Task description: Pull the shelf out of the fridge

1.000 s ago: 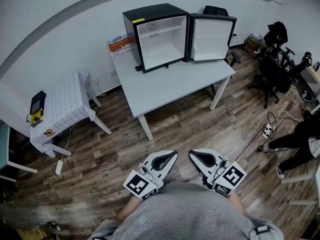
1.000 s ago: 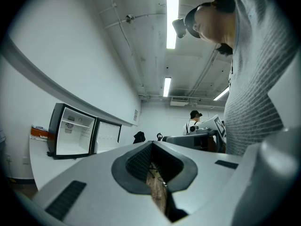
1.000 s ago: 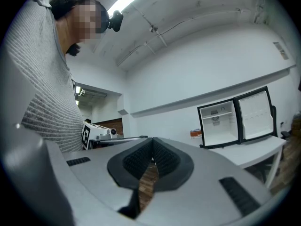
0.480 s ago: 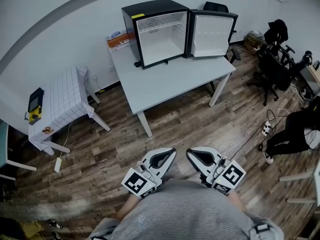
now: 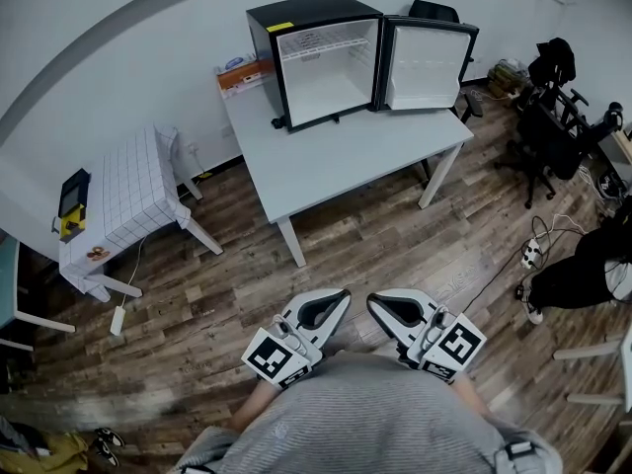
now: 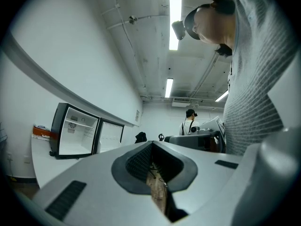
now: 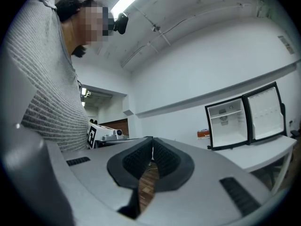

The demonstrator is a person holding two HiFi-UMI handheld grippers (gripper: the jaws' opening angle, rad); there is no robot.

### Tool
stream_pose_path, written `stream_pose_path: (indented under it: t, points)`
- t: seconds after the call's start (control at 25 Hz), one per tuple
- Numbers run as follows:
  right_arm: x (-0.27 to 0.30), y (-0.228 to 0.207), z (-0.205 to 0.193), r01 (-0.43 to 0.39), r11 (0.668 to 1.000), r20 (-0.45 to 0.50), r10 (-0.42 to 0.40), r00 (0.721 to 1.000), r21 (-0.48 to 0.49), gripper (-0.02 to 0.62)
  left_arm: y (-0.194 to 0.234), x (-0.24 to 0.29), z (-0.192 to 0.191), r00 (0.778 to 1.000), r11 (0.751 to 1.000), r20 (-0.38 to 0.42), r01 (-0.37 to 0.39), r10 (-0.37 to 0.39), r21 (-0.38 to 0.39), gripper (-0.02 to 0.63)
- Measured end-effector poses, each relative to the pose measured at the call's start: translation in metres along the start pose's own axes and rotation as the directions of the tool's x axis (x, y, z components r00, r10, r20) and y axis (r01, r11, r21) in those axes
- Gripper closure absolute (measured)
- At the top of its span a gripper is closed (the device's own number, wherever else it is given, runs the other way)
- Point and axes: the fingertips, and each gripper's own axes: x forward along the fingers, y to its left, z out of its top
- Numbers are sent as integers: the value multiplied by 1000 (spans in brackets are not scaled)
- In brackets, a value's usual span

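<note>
A small black fridge point(image 5: 321, 57) stands on a grey table point(image 5: 346, 161) with its door point(image 5: 427, 67) swung wide open. A white wire shelf point(image 5: 321, 42) sits high inside it. The fridge also appears at the left in the left gripper view point(image 6: 75, 131) and at the right in the right gripper view point(image 7: 244, 121). My left gripper point(image 5: 331, 299) and right gripper point(image 5: 380, 302) are held close to my body, far from the table. Both are shut with nothing between their jaws.
An orange box point(image 5: 242, 72) lies beside the fridge. A small white table point(image 5: 123, 205) stands at the left. Office chairs point(image 5: 553, 126) and floor cables point(image 5: 533, 255) are at the right. A person point(image 5: 583, 275) sits at the right edge. Another person point(image 6: 189, 121) stands far off.
The head view has shifted slightly, so the table and fridge sit a little further right and higher. Both grippers have stayed shut by my body.
</note>
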Motion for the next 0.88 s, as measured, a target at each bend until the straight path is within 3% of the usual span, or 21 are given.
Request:
stream_pose_path:
  t: [0.36,0.56,0.88]
  points:
    - [17,1,-6,-24,1000,-30,24,999,-9,583,8,-7,10,999,1000,39,-19,18,23,595]
    - [19,-6,-5,-16,1000,-45,15,999,-14,583,24,-12,-6,999,999,-15,-47,47,-1,595]
    - [24,-53,-7,8,1000,-45,-8,999,-6,583,47,14,-12,998,999,-26,-49,49,14,595]
